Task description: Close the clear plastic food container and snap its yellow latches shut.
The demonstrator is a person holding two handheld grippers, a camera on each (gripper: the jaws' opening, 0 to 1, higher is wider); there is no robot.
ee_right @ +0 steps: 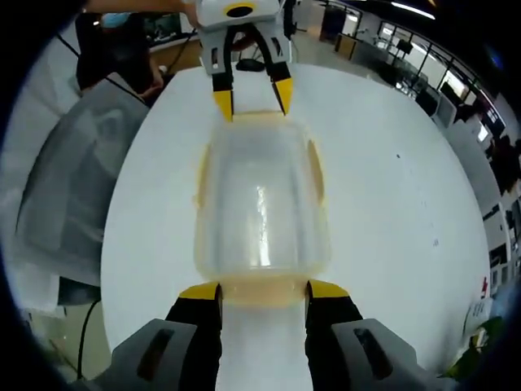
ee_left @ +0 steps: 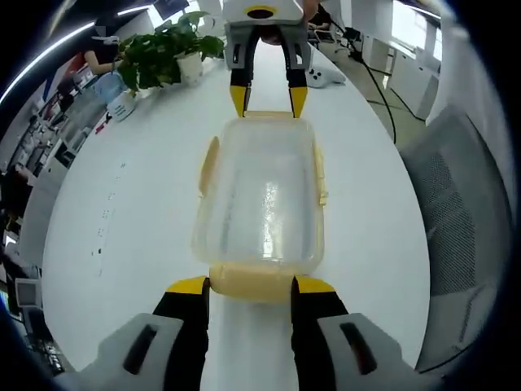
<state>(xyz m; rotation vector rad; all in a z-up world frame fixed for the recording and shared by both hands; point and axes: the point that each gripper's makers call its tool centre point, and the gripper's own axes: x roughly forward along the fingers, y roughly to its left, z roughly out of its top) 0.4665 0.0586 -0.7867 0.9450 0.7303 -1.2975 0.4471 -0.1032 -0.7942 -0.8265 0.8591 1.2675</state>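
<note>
Down at the near edge of the left gripper view, the left gripper (ee_left: 251, 285) has its two yellow-tipped jaws spread wide, one at either side of the near-end yellow latch (ee_left: 251, 281), which sits between the tips; the tips look to be right against it, though whether they press it I cannot tell. Just beyond lies the clear plastic food container (ee_left: 262, 195), lid on, flat on the white table (ee_left: 122, 228), its long axis running away from the camera. Yellow latches show along its left side (ee_left: 209, 163) and right side (ee_left: 321, 175). At the far end the right gripper (ee_left: 269, 102) comes in from the top, jaws apart, yellow tips down at the container's far latch edge. Past it, a potted plant (ee_left: 163, 53) stands near the table's far left, and a grey mesh chair (ee_left: 464, 212) waits off the right side.

Now the right gripper view, same story mirrored: the right gripper (ee_right: 263, 292) sits wide open astride the near end latch (ee_right: 262, 289), the container (ee_right: 260, 204) stretches ahead on the table (ee_right: 391, 204), and the left gripper (ee_right: 251, 96) stands at the far end, jaws parted. A grey chair (ee_right: 73, 179) lies to the left.
</note>
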